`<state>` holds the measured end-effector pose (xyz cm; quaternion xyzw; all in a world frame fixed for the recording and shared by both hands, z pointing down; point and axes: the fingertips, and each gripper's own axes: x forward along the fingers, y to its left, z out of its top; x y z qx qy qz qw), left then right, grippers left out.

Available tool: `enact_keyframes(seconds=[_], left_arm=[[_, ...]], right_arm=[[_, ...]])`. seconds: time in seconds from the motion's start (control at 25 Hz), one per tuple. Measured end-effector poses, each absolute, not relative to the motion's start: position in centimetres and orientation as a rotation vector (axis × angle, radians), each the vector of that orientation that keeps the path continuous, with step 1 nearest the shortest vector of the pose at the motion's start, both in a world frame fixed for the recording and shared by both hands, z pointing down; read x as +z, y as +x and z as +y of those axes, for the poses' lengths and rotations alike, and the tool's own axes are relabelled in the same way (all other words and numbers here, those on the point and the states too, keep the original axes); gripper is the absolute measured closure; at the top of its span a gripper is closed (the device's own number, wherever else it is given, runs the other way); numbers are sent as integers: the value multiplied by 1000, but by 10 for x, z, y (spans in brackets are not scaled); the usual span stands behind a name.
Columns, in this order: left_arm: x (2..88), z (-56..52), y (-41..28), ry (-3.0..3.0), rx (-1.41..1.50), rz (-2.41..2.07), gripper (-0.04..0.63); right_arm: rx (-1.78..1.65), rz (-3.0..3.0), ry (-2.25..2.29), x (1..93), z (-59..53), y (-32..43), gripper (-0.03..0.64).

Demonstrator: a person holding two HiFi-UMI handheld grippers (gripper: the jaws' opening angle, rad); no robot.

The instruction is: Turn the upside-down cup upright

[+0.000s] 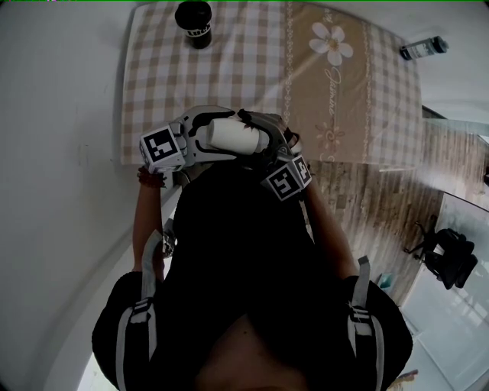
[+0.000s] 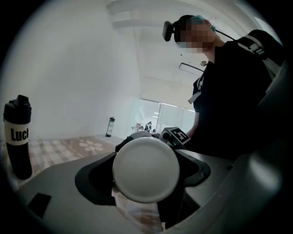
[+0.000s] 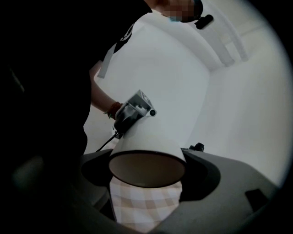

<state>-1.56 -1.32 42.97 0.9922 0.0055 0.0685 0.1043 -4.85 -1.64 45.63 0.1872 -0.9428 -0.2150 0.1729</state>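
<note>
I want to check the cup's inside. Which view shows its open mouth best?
The right gripper view: the mouth of the cup faces that camera. The left gripper view shows only its closed base; the head view, its side.

White cup point(image 1: 229, 135), beige-checked tablecloth point(image 1: 244, 65), seemingly black bottle point(image 1: 194, 23).

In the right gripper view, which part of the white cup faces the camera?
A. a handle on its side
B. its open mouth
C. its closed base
B: between the fingers of the right gripper, the cup shows its dark-rimmed open mouth and hollow inside.
</note>
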Motion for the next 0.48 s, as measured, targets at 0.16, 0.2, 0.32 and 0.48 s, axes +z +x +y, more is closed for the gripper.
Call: enact_keyframes(seconds=[0.16,0.2,0.32,0.48], left_arm=[[435,-7,-10,2995,279,34,218],[433,-6,-10,3000,272,32,219],[426,-4,-12,3005,152,11,218],[424,2,-16,2960,30,42,217]], right_arm=[[-598,-2660,482,462,-13,-45,198],[-599,-2663,478,462,-12,-45,198],[-618,-2676,473,458,-10,-47,195],[-621,-2679,439,456,-1,-50,192]])
